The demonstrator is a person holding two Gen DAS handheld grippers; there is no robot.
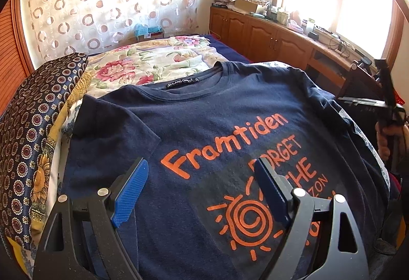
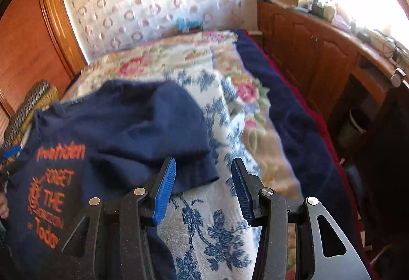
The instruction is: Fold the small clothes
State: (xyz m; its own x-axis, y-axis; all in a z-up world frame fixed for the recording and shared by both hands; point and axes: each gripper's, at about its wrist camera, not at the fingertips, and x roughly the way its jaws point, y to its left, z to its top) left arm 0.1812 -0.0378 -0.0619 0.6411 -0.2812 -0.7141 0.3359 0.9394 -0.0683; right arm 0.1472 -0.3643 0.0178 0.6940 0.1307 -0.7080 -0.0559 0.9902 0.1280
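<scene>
A navy T-shirt [image 1: 209,126] with orange print lies face up on the bed, collar toward the far end. My left gripper [image 1: 202,167] is open and empty above the shirt's chest print. In the right wrist view the shirt [image 2: 110,131] lies at the left with its right sleeve [image 2: 176,121] folded in over the body. My right gripper [image 2: 204,165] is open and empty, just right of that sleeve's edge, over the blue-and-white cloth [image 2: 212,216]. The right gripper also shows at the right edge of the left wrist view [image 1: 383,101].
A floral blanket [image 1: 163,60] covers the far bed. A dark patterned pillow [image 1: 33,126] lies along the left side. A wooden cabinet [image 1: 271,37] with clutter on top runs along the right under the window. A navy bed cover edge [image 2: 294,106] borders the right side.
</scene>
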